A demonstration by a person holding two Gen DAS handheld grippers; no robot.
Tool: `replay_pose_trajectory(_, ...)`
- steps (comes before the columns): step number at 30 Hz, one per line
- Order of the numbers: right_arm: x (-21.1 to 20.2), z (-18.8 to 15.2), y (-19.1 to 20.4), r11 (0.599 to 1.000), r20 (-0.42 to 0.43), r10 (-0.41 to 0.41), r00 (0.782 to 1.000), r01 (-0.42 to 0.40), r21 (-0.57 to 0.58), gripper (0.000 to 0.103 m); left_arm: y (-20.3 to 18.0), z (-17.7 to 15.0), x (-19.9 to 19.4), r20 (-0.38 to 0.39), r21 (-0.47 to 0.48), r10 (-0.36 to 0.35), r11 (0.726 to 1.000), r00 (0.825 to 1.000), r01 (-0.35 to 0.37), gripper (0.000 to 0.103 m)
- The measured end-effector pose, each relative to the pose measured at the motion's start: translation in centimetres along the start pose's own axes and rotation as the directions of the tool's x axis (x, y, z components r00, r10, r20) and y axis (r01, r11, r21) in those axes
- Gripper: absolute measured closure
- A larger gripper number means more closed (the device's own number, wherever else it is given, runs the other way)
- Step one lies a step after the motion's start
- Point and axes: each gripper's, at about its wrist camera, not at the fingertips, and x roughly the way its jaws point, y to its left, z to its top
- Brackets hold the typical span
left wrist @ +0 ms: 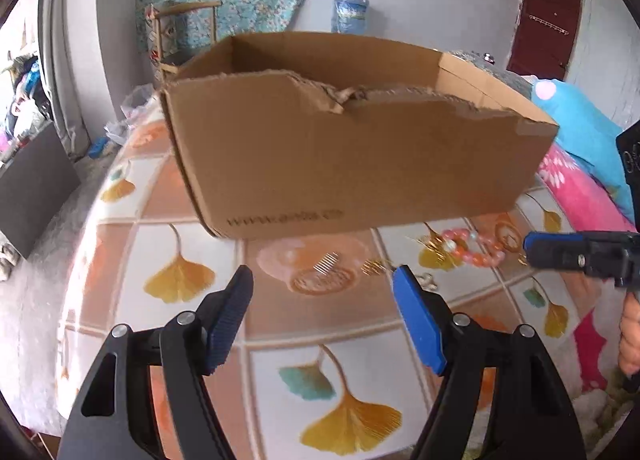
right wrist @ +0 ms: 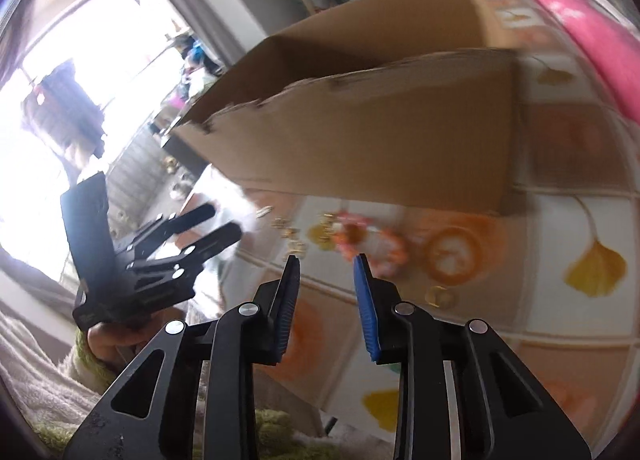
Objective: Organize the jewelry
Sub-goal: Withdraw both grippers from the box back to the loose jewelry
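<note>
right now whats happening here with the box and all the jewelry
A person holds a gripper in each hand over a bed with a leaf-patterned cover. Neither holds anything yet. The left gripper is open above a small gold comb. The right gripper is also open, pointing at a pink and orange bead bracelet. A few small gold pieces lie between them. The torn cardboard box stands open just behind the jewelry.
</note>
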Motion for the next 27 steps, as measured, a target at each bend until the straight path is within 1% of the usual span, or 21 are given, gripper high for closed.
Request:
replay_pose_trajectory(1,0.5,0.0,0.6,1.0,-0.003,0.001,1.0,-0.001,-0.021,0.075,0.1,0.1,0.0,0.004,0.001,0.008,1.0,1.0,-0.008,0.033)
replay_pose_trajectory(3,1.2,0.1,1.4,0.999,-0.011,0.002,1.0,-0.002,-0.051,0.077,0.5,0.2,0.2,0.007,0.007,0.017,1.0,1.0,-0.017,0.041)
replay_pose_trajectory(4,1.6,0.2,1.7,0.998,-0.016,0.003,1.0,-0.004,-0.065,0.078,0.6,0.3,0.4,0.003,0.012,0.016,1.0,1.0,-0.016,0.043)
replay_pose_trajectory(6,2.4,0.3,2.5,0.994,-0.021,-0.016,1.0,0.013,-0.11,0.079,0.7,0.4,0.8,-0.006,0.026,0.004,1.0,1.0,-0.004,0.053)
replay_pose_trajectory(9,3.0,0.2,3.2,0.988,-0.028,-0.036,0.999,0.031,-0.153,0.08,0.7,0.3,1.3,-0.024,0.052,-0.031,0.998,0.999,0.032,0.063)
replay_pose_trajectory(10,3.2,0.2,3.4,0.987,-0.034,-0.036,0.999,0.03,-0.157,0.08,0.6,0.3,1.5,-0.031,0.059,-0.039,0.997,0.999,0.041,0.065)
replay_pose_trajectory(12,3.4,0.0,3.4,0.988,-0.047,-0.032,0.998,0.025,-0.152,0.08,0.6,0.4,2.1,-0.048,0.076,-0.058,0.995,0.997,0.061,0.075)
replay_pose_trajectory(15,3.5,0.0,3.2,0.991,-0.054,-0.024,0.998,0.017,-0.13,0.08,0.4,0.6,2.6,-0.058,0.103,-0.072,0.992,0.996,0.077,0.084)
replay_pose_trajectory(18,3.1,0.0,2.8,0.992,-0.047,-0.028,0.998,0.022,-0.121,0.08,0.3,0.8,3.3,-0.081,0.127,-0.077,0.988,0.994,0.087,0.088)
replay_pose_trajectory(19,2.9,0.0,2.6,0.993,-0.045,-0.028,0.999,0.023,-0.118,0.08,0.3,0.8,3.5,-0.092,0.136,-0.076,0.987,0.993,0.088,0.088)
replay_pose_trajectory(27,2.2,0.0,2.2,0.995,-0.037,-0.027,0.999,0.023,-0.099,0.08,0.0,1.2,4.1,-0.11,0.209,-0.069,0.974,0.992,0.091,0.089)
